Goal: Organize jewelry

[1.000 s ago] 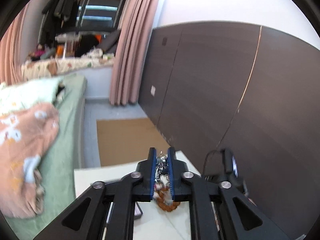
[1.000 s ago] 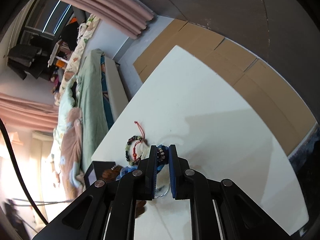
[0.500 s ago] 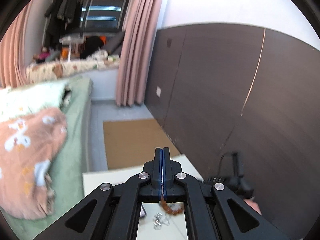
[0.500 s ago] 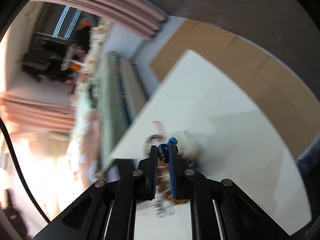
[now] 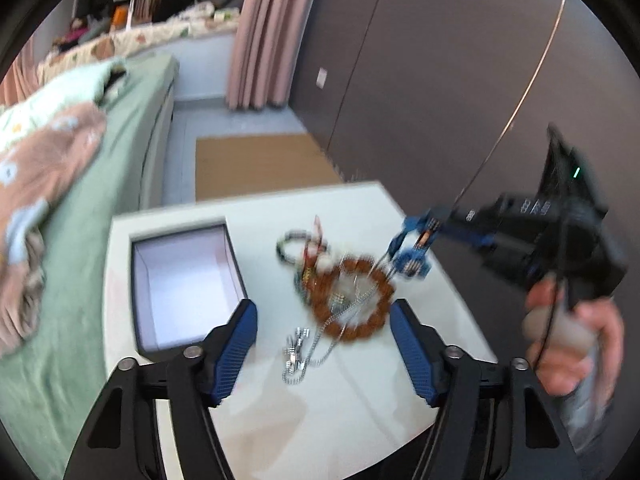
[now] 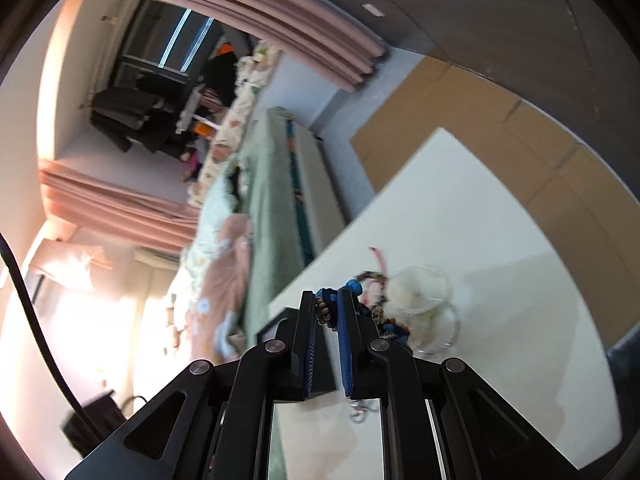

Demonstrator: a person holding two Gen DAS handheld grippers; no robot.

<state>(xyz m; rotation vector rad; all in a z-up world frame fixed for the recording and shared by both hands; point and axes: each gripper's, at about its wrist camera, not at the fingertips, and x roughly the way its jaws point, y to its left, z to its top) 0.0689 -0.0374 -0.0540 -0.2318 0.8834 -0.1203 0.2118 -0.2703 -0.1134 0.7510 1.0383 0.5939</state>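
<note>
The left hand-held gripper (image 5: 322, 330) hangs released over the desk (image 5: 360, 392), the brown bead bracelet (image 5: 352, 300) lying at its twelve o'clock, the open box (image 5: 182, 280) at ten. The right hand-held gripper (image 6: 329, 312) is clenched on a beaded strand (image 6: 322, 312), nearer the tangled pile.

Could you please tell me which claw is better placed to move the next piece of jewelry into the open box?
Probably the left claw: it is open, above the brown bead bracelet and silver chain, beside the box. The right claw is shut on a beaded strand.
</note>
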